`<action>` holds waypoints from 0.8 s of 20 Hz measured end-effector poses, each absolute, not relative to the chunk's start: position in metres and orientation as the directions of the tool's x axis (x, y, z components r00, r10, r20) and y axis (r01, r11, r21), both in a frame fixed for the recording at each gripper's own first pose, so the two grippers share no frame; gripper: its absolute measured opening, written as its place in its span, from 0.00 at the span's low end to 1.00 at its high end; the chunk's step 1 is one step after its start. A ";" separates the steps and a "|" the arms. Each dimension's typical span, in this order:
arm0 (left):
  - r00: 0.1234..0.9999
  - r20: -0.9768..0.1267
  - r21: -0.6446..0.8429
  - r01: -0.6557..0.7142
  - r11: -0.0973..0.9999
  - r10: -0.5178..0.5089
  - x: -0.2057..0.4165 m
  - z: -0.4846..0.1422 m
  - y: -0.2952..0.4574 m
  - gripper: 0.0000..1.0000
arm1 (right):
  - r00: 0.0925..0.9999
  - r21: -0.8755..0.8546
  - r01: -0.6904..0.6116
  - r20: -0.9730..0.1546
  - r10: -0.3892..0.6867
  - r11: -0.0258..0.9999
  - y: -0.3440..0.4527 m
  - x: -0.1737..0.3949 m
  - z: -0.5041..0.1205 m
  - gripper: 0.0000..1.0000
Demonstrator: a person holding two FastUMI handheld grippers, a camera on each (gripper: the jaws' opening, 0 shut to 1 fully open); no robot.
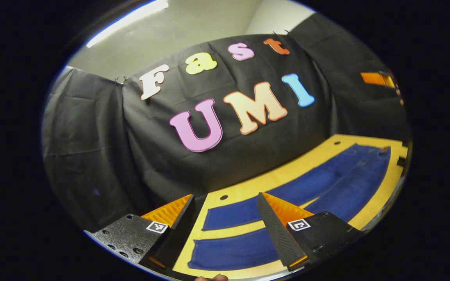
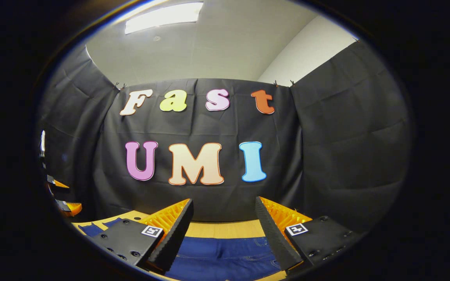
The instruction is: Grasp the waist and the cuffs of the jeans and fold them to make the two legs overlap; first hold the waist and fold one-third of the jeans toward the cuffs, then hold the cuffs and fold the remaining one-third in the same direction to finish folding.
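Blue jeans (image 1: 326, 183) lie flat on the yellow table (image 1: 244, 189).

Jeans (image 1: 326, 183): blue denim cloth, matt, with fine visible stitching near the waist in the right gripper view (image 2: 225, 253).

Table (image 1: 248, 187): smooth yellowish board, wood-like, low sheen, with small round holes.

Booth wall (image 1: 92, 156): black cloth, matt, creased and hanging in folds.

Left gripper (image 1: 225, 218): finger faces ribbed; finger bodies rough-textured, matt, plastic-looking; flat plates with screw holes, finely speckled finish.

Right gripper (image 2: 223, 226): same ribbed faces and matt textured bodies.

Ceiling (image 2: 217, 47): smooth, painted, matt.
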State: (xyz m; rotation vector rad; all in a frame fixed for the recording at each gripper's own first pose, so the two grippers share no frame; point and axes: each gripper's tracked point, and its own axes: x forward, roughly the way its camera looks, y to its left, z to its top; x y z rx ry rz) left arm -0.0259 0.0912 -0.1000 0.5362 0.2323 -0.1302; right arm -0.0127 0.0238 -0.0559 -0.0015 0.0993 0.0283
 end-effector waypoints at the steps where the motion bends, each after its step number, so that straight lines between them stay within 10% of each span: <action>1: 0.959 -0.277 0.531 0.209 0.821 -0.066 -0.027 -0.110 0.096 0.95 | 0.994 -0.002 -0.022 -0.107 0.022 1.000 0.022 -0.015 -0.059 0.98; 16: 0.724 -0.688 0.655 0.649 0.387 -0.048 -0.078 -0.292 0.165 0.96 | 0.973 -0.055 0.107 -0.200 -0.116 0.993 -0.018 -0.051 -0.103 0.98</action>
